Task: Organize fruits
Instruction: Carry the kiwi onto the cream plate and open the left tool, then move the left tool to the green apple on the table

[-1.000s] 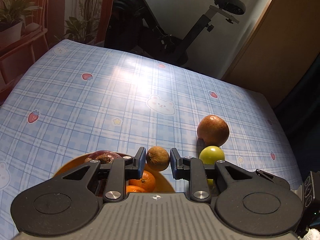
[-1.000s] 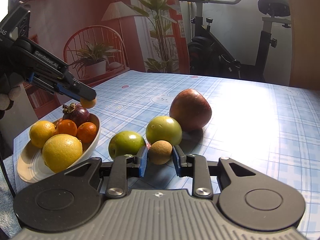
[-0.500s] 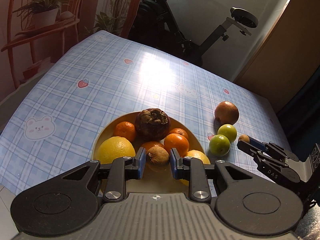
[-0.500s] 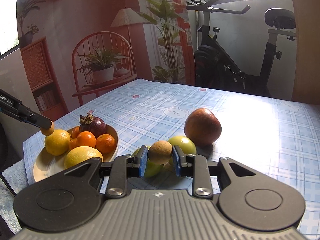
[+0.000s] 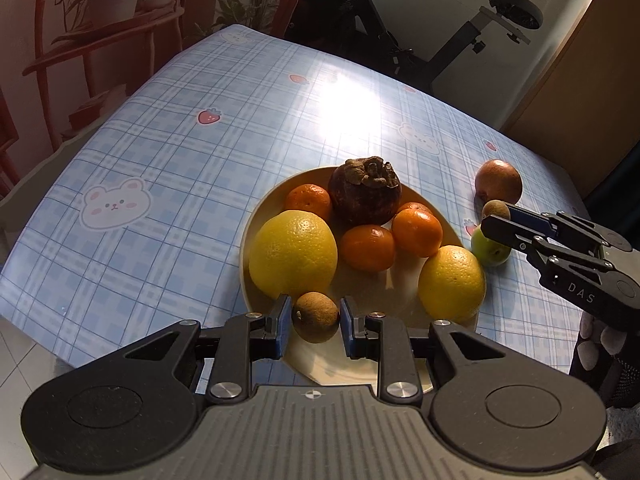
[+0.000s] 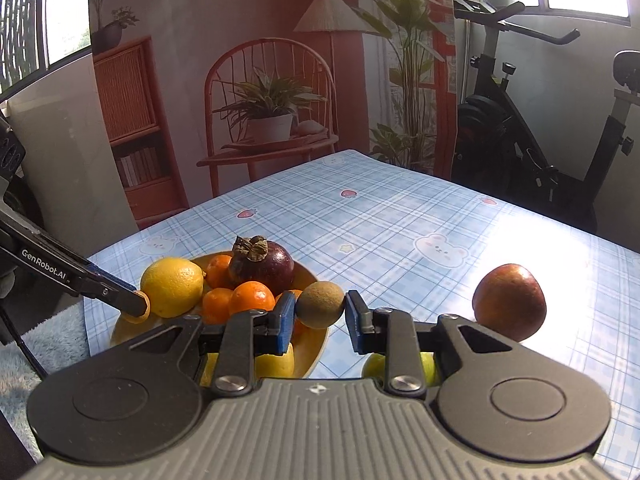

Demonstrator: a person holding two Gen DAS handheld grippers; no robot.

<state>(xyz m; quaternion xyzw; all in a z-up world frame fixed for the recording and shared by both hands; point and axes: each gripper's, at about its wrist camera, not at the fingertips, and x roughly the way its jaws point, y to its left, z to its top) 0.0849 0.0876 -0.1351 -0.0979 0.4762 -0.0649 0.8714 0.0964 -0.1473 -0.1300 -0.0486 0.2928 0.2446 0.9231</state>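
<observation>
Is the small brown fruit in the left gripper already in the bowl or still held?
Held. The left gripper is shut on the brown fruit, over the near edge of the bowl.

Left black two-finger gripper with blue pads [image 5: 315,317]: pitched steeply down, jaws clamped on small round brown fruit [image 5: 315,316]. Right black two-finger gripper with blue pads [image 6: 320,311]: tilted gently down, jaws clamped on second small round brown fruit [image 6: 320,304]. Gloved hand [image 5: 600,346] visible behind right gripper in left wrist view.

Oranges, lemons and a dark mangosteen [image 5: 364,192] fill the yellow bowl [image 5: 256,224] (a red apple [image 5: 499,181] sits beside it).
</observation>
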